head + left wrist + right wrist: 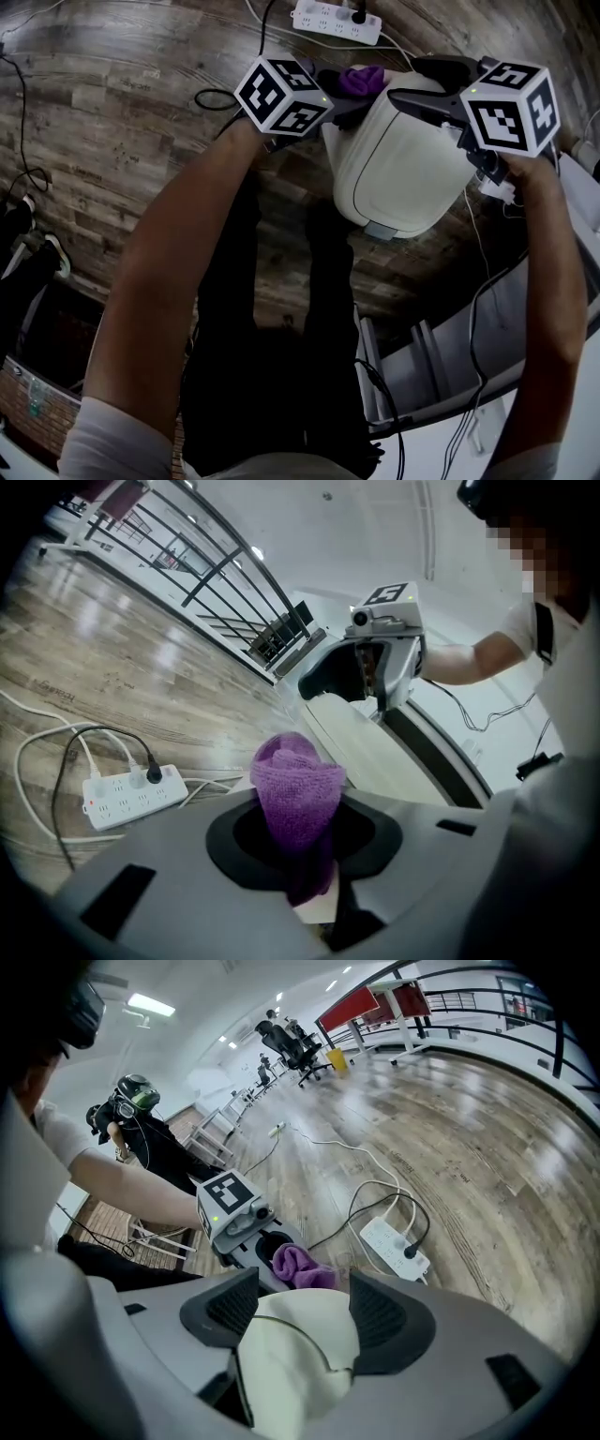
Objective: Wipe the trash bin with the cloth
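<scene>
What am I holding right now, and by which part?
The left gripper pinches the purple cloth by its bunched lower part. The right gripper clamps the trash bin across its rounded end, one jaw on each side.

Noting the bin point(403, 169): cream-white, rounded, glossy, tilting on its side, with my right gripper point(302, 1316) clamping it between both jaws. The cloth point(295, 794) is purple and knitted, bunching into a wad. It is poking out of my left gripper point(300, 855) and sitting just beside the bin's far end.
</scene>
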`<action>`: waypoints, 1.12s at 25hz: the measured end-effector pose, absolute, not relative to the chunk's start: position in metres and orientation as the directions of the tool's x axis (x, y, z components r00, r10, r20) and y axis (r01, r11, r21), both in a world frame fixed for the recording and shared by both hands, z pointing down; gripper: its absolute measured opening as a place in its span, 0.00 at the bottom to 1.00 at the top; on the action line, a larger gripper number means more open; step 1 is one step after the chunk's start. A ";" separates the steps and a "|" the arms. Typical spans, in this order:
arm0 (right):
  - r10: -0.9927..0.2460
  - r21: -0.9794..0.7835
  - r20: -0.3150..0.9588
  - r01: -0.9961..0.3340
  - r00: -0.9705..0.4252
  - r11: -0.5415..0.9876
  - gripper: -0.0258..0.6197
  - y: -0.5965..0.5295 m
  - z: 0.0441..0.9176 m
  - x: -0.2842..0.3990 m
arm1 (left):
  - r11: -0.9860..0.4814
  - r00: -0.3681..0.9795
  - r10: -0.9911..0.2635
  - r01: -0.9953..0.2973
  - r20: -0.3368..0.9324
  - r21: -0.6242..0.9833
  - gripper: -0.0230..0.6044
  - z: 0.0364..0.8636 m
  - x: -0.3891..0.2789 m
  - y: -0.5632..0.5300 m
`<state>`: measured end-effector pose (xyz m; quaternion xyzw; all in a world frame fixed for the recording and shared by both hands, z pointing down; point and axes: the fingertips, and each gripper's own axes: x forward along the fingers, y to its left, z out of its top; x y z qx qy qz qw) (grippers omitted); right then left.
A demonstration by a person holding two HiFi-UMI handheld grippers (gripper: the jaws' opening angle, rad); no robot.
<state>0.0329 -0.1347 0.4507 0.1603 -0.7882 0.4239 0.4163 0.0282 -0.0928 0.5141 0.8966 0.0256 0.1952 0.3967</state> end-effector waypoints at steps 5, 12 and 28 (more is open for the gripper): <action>0.093 -0.520 0.803 -0.616 -0.589 0.591 0.52 -0.135 0.449 0.031 | -0.701 0.917 0.230 -0.075 0.325 0.709 0.17 0.510 0.020 -0.079; 0.099 -0.510 0.806 -0.601 -0.583 0.615 0.52 -0.129 0.441 0.027 | -0.775 0.891 0.286 -0.001 0.352 0.632 0.17 0.505 0.006 -0.045; 0.135 -0.455 0.843 -0.557 -0.520 0.695 0.52 -0.101 0.437 -0.005 | -0.777 0.935 0.148 -0.091 0.321 0.623 0.17 0.504 -0.019 0.006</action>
